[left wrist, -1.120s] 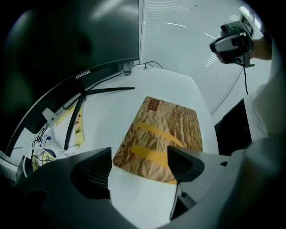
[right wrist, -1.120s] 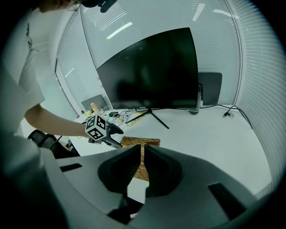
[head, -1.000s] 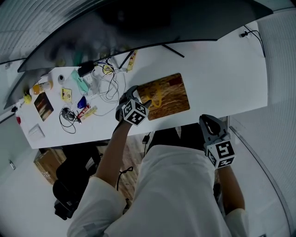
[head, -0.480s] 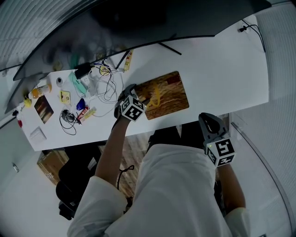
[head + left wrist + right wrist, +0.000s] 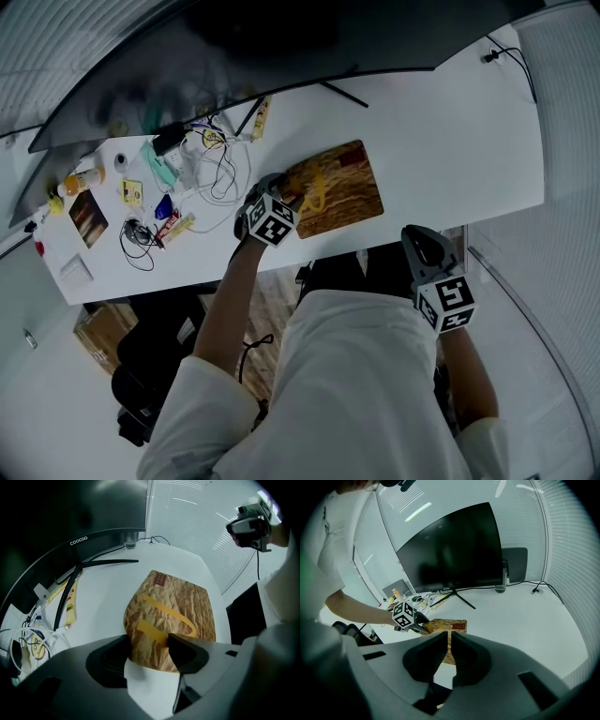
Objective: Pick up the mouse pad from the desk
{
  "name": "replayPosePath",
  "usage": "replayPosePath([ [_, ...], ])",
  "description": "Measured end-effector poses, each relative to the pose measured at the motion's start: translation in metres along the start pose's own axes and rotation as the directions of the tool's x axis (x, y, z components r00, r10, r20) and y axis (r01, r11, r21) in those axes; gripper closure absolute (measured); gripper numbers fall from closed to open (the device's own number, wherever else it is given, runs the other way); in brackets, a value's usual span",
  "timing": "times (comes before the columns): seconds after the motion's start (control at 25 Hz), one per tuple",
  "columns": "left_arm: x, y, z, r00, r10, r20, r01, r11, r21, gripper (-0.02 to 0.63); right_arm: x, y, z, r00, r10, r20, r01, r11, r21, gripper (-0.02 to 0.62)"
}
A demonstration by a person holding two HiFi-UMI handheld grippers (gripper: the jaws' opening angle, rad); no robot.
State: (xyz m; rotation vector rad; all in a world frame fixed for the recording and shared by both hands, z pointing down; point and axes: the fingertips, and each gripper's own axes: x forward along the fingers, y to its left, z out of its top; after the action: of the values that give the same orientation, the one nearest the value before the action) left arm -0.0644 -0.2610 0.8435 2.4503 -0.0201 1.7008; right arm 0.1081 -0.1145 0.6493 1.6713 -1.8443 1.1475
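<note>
The mouse pad (image 5: 339, 187) is a brown crinkled-paper-print rectangle with a yellow curve, lying near the front edge of the white desk (image 5: 450, 131). My left gripper (image 5: 286, 199) points steeply down at the pad's near left corner. In the left gripper view the mouse pad (image 5: 173, 604) runs in between the jaws of the left gripper (image 5: 147, 641), which are closing with a gap still showing beside the pad. My right gripper (image 5: 418, 240) hangs off the desk's front edge, to the right. The right gripper (image 5: 449, 641) is shut on nothing, and the mouse pad (image 5: 453, 625) lies beyond it.
A wide curved monitor (image 5: 281, 42) on thin stand legs (image 5: 342, 94) spans the back of the desk. Left of the pad lie tangled cables (image 5: 220, 169), an orange bottle (image 5: 82, 178), a dark booklet (image 5: 89, 214) and several small packets. Boxes and a bag sit on the floor below.
My left gripper has edged right onto the pad's left corner. The right gripper has stayed where it was.
</note>
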Motion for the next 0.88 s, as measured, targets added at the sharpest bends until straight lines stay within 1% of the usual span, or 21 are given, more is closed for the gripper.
replayPosePath([
  [0.08, -0.001, -0.008, 0.000, 1.000, 0.005, 0.011, -0.005, 1.000, 0.004, 0.372, -0.002, 0.000, 0.001, 1.000, -0.007, 0.004, 0.007, 1.000, -0.001, 0.552],
  [0.16, -0.002, -0.013, 0.000, 1.000, 0.015, 0.023, -0.015, 1.000, -0.002, 0.422, -0.004, -0.001, 0.002, 1.000, -0.014, 0.012, 0.014, 1.000, 0.000, 0.552],
  [0.32, -0.006, -0.023, 0.001, 0.998, 0.000, 0.058, 0.003, 0.998, -0.058, 0.498, -0.009, 0.001, 0.004, 0.999, -0.026, 0.027, 0.026, 1.000, -0.002, 0.553],
  [0.44, -0.011, -0.030, 0.004, 0.997, -0.005, 0.080, 0.011, 0.997, -0.074, 0.552, -0.012, 0.004, 0.004, 0.999, -0.033, 0.038, 0.033, 0.999, -0.005, 0.552],
  [0.6, -0.022, -0.039, 0.008, 0.993, -0.019, 0.118, 0.030, 0.995, -0.097, 0.563, -0.019, 0.011, 0.004, 0.998, -0.040, 0.057, 0.041, 0.999, -0.022, 0.554],
  [0.76, -0.038, -0.052, 0.011, 0.986, -0.053, 0.161, 0.074, 0.989, -0.126, 0.565, -0.030, 0.015, 0.009, 0.995, -0.052, 0.087, 0.055, 0.998, -0.030, 0.552],
  [0.88, -0.053, -0.064, 0.017, 0.976, -0.082, 0.204, 0.114, 0.982, -0.152, 0.566, -0.039, 0.014, 0.011, 0.992, -0.061, 0.107, 0.065, 0.997, -0.033, 0.554],
])
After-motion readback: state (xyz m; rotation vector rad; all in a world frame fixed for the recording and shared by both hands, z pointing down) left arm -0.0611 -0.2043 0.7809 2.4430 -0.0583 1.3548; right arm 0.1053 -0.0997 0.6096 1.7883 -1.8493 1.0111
